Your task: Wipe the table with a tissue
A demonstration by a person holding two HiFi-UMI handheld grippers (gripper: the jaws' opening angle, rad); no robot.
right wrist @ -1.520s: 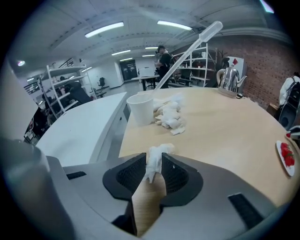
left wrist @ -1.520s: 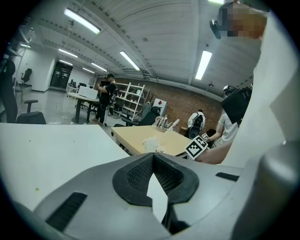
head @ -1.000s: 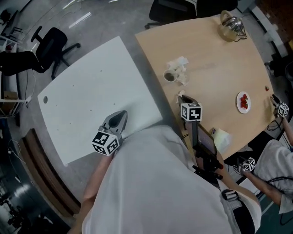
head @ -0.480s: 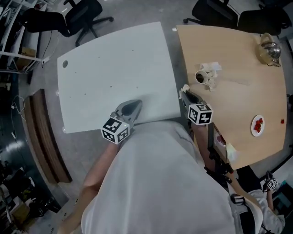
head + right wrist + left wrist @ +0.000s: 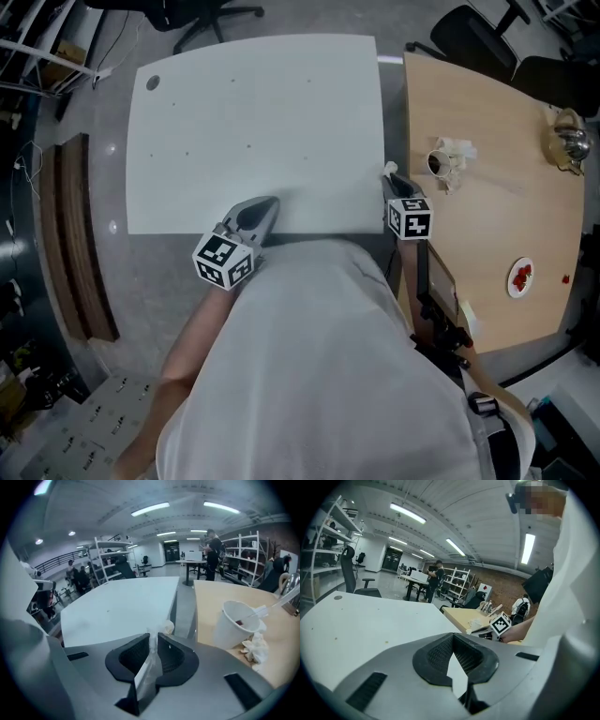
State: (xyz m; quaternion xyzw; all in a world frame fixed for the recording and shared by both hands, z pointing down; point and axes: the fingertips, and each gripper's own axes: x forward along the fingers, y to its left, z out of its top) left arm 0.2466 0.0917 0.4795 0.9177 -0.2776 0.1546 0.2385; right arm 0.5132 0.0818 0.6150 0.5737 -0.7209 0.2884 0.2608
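A thin white tissue point(image 5: 151, 660) is pinched upright in my right gripper point(image 5: 154, 641), whose jaws are shut on it. In the head view the right gripper point(image 5: 390, 176) hovers at the near right corner of the white table point(image 5: 253, 122), over the gap beside the wooden table point(image 5: 487, 225). My left gripper point(image 5: 261, 212) rests at the white table's near edge, pointing onto it. In the left gripper view the left gripper point(image 5: 457, 660) has its jaws closed together with nothing between them.
On the wooden table stand a paper cup point(image 5: 439, 163) with crumpled tissues point(image 5: 460, 150) beside it, a glass teapot point(image 5: 569, 139) and a small plate of red bits point(image 5: 520, 278). Office chairs point(image 5: 487, 37) stand beyond. Wooden planks point(image 5: 73, 234) lie on the floor at left.
The view has swung from the wooden table to the white one. The right gripper came off the wooden table to the white table's corner. The left gripper stays at the near edge.
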